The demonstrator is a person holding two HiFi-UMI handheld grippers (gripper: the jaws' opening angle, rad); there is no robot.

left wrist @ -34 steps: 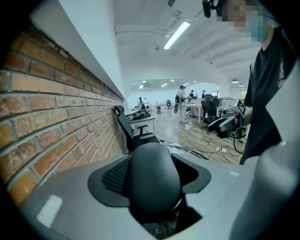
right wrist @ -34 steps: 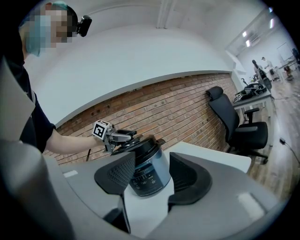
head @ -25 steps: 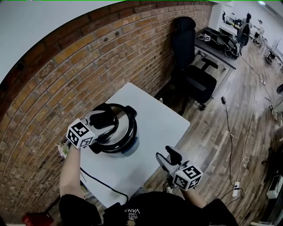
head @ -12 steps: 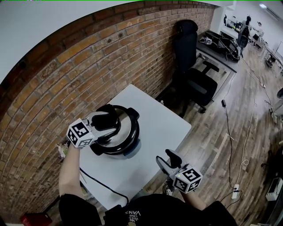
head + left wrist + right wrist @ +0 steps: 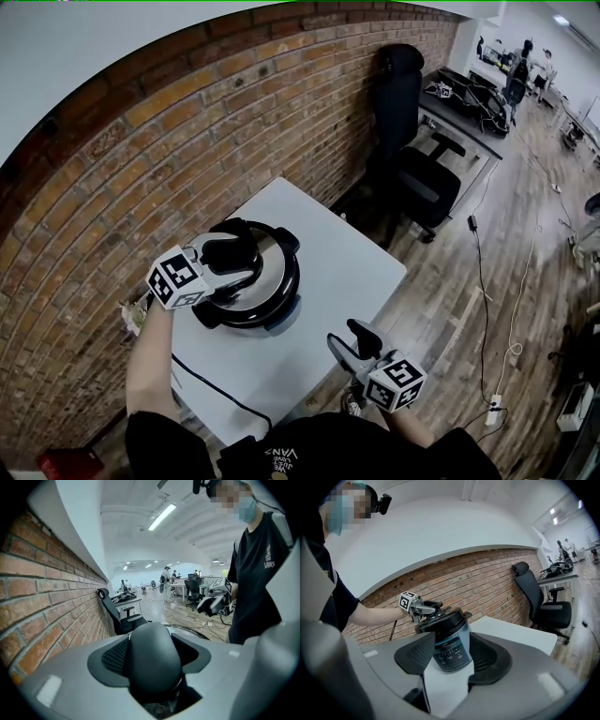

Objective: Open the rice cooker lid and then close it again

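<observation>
A black and steel rice cooker stands on the white table, its lid down. My left gripper reaches over the lid from the left, jaws closed round the black lid knob. In the left gripper view that knob fills the gap between both pads. My right gripper hovers open off the table's front edge with nothing between its fingers. The right gripper view shows the cooker some way ahead, with the left gripper on its lid.
A brick wall runs close behind the table. A black office chair stands past the table's far corner. The cooker's black power cord trails off the near left edge. Wooden floor lies to the right.
The left gripper has rolled slightly on the knob. The lid stays down and the right gripper has barely shifted.
</observation>
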